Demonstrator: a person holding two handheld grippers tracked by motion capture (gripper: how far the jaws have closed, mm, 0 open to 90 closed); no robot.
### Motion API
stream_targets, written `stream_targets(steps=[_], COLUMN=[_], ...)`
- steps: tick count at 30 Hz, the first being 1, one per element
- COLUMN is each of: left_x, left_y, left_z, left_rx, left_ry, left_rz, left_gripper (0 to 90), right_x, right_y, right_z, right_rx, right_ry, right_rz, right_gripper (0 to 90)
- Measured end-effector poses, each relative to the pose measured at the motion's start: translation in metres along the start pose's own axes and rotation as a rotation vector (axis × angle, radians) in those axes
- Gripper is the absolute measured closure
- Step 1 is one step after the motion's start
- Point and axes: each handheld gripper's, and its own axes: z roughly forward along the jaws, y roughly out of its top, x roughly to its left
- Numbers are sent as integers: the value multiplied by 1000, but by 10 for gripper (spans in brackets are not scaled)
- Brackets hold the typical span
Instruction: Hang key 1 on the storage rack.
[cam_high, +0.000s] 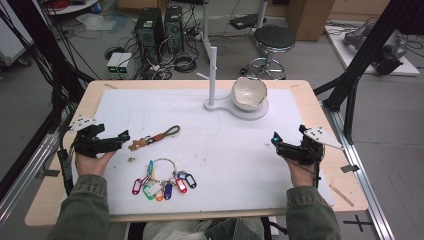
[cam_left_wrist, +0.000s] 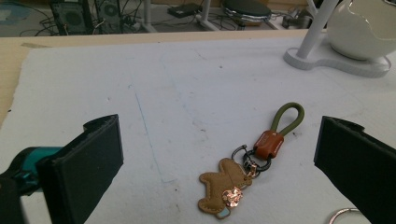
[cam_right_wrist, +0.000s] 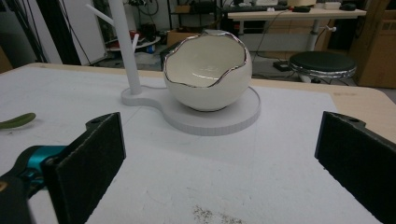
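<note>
Nearest, the left gripper (cam_high: 123, 135) sits wide open and empty just beside the leather keychain (cam_left_wrist: 250, 165); its thin flat charm could slip from the jaws. The right gripper (cam_high: 275, 138), equally open and empty, faces the egg-shaped bowl (cam_right_wrist: 208, 70) farther off. The high view adds a tagged key ring (cam_high: 162, 179).

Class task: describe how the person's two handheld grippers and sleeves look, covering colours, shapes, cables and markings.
Both grippers, the left gripper and the right gripper, are black, each with two flat rectangular black jaws and a teal part near one jaw. A grey three-cornered plate with dark dots tops each. Black cables trail from them. The person wears olive-green sleeves.
</note>
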Motion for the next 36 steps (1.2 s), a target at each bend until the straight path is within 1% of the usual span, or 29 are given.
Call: stream_targets(steps=[3,5,8,12,16,17,20,24,26,29,33,35,36], left_x=[-3,-4,-8,-12,-17,-18,-22,-28,-31,-33,-35,-35,-34], left_y=[3,5,9,16,22,23,24,27,30,33,33,32,31], left_z=[3,6,11,17,18,19,24,32,35,40,46,49,52], left_rx=[5,12,29,42,34,33,49,82,88,97,115,129,138], left_ry=[-14,-26,-31,-38,-59,-58,-66,-76,-93,-108,-114,-114,-124], left_rz=[8,6,30,49,65,67,74,109,109,113,117,109,99], left_gripper=[18,18,18,18,18,18,18,18,18,18,18,18,18], right_x=[0,0,0,0,0,0,0,0,0,0,0,0,0], right_y=[0,0,0,0,0,0,0,0,0,0,0,0,0], right_z=[0,0,0,0,0,-1,-1,-1,-1,-1,-1,-1,-1], right_rx=[0,-2,1,-2,-5,-5,-6,-6,-6,-5,-5,-6,-6], right_ry=[-1,-1,1,-3,-9,-13,-17,-21,-21,-20,-20,-16,-16], right_rz=[-3,-3,1,1,0,0,-1,2,3,-2,-4,-1,-2], right_gripper=[7,7,7,7,7,7,7,7,7,7,7,7,7])
